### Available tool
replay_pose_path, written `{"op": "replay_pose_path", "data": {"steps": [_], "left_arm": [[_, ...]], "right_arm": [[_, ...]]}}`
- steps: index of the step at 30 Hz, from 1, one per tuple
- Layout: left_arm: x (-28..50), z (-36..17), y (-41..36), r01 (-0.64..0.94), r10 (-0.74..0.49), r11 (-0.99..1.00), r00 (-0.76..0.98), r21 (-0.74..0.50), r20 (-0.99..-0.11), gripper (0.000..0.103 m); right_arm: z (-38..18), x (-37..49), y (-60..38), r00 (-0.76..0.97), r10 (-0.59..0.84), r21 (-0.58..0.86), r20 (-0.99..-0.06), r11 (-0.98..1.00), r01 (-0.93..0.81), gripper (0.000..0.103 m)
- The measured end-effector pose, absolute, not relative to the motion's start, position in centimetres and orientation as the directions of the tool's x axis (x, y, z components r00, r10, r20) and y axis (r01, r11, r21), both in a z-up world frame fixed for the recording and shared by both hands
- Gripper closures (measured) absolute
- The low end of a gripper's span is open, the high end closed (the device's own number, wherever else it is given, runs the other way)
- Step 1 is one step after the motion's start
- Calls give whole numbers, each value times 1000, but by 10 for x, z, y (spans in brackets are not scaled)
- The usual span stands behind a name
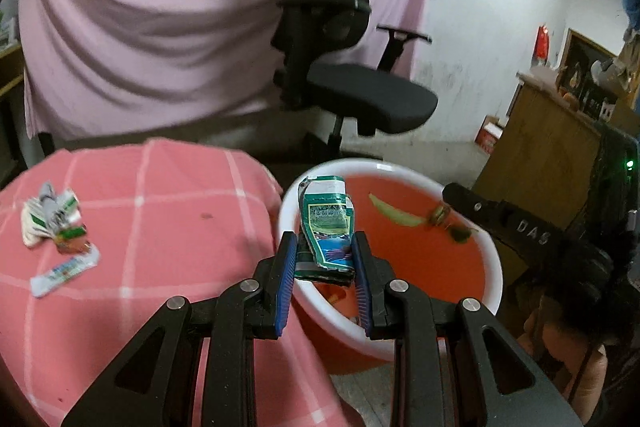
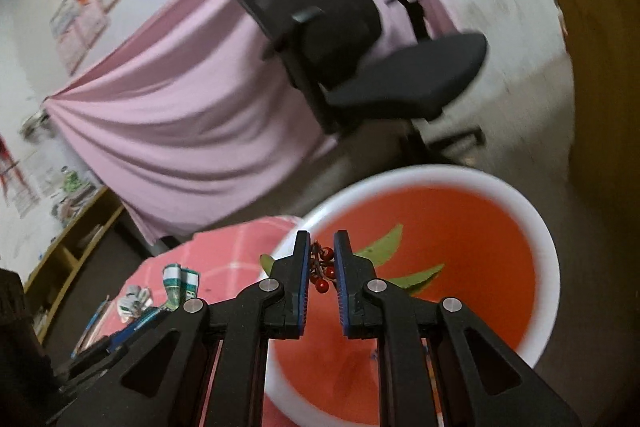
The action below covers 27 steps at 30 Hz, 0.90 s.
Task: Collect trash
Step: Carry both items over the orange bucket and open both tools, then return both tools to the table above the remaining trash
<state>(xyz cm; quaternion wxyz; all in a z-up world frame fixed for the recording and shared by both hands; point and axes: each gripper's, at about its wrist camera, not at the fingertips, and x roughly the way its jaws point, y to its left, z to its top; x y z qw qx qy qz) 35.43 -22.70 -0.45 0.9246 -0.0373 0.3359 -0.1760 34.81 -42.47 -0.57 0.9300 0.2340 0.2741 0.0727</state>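
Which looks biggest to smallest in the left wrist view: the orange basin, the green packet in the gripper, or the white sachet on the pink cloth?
1. Orange basin
2. Green packet, though its nearness to the camera enlarges it
3. White sachet

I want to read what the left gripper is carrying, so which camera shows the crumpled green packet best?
The left wrist view: the green packet stands close and central between the left gripper fingers, over the orange basin. The right wrist view shows it only small and far off at lower left.
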Motion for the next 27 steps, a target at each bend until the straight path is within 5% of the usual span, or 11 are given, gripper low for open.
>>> {"op": "replay_pose_path", "data": {"steps": [3, 16, 20, 27], "left_arm": [[363, -12, -233, 299, -344, 936, 676, -184, -652, 74], [353, -2, -197, 230, -311, 951, 707, -208, -635, 69], [343, 15, -167, 175, -269, 961, 765, -212, -585, 62], [317, 49, -103, 69, -169, 972, 869, -224, -464, 47]], "right_arm": [[-8, 345, -434, 840, 261, 501, -476, 865, 15, 63], [-1, 345, -422, 851, 262, 473, -454, 881, -18, 52], [11, 340, -407, 878, 264, 456, -400, 888, -59, 26], [40, 330, -366, 921, 277, 416, -275, 898, -146, 17]]}}
